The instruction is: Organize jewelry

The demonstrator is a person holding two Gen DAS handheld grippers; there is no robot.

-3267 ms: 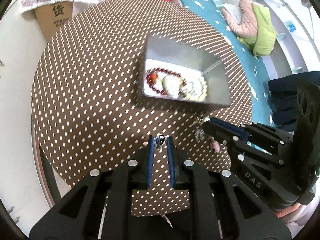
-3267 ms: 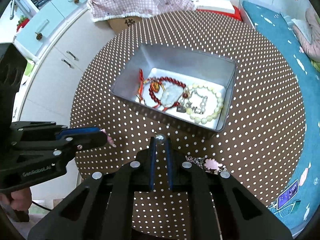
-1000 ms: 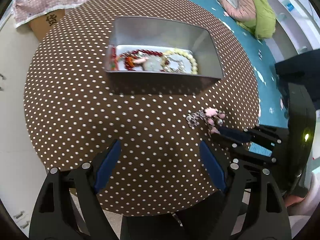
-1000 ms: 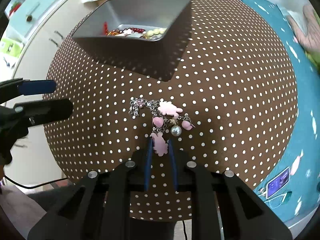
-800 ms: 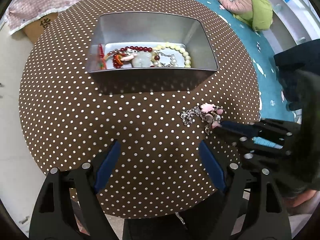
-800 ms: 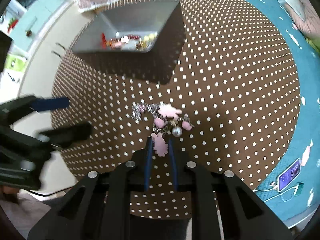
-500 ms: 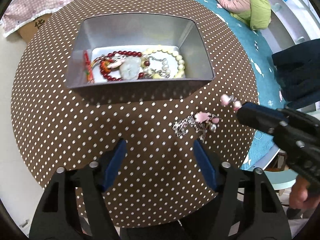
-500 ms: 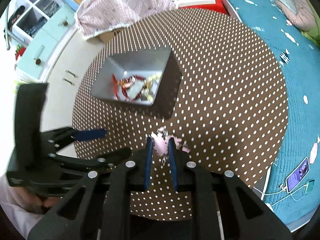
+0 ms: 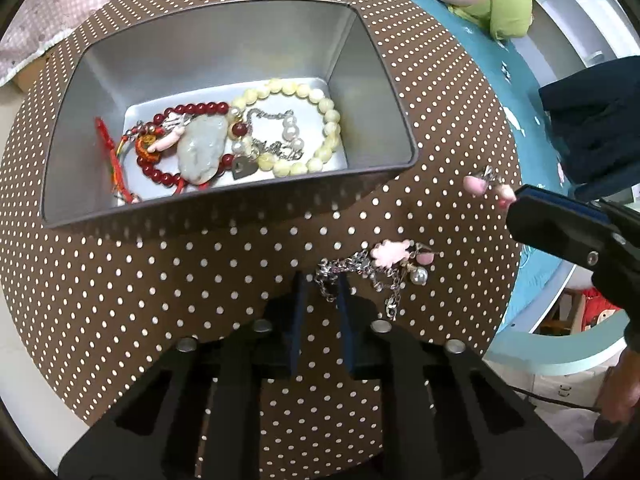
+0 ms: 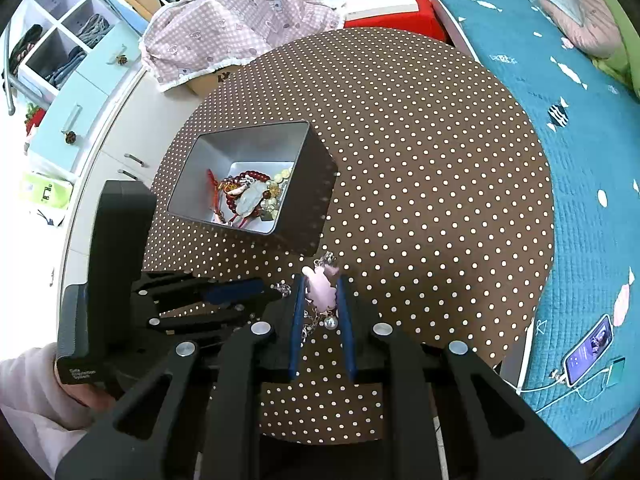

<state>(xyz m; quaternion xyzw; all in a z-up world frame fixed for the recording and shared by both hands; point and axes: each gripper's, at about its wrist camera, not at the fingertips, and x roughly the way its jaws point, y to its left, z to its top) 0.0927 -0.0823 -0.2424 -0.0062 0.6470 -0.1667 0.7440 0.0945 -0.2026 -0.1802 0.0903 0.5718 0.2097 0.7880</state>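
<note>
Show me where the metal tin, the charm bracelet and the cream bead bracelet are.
metal tin (image 9: 368,68): left wrist view, bare right inner wall.
charm bracelet (image 9: 390,253): left wrist view, pink charm.
cream bead bracelet (image 9: 334,130): left wrist view, right-side beads.

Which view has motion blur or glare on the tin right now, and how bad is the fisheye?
Left wrist: sharp on the tin and charm bracelet; the right hand-held gripper is slightly soft at the frame edge; soft sheen on the tin walls, no blown glare. Right wrist: sharp, evenly lit, tin casts a shadow on the tablecloth. Both: strong barrel distortion, dark corner vignette.
</note>
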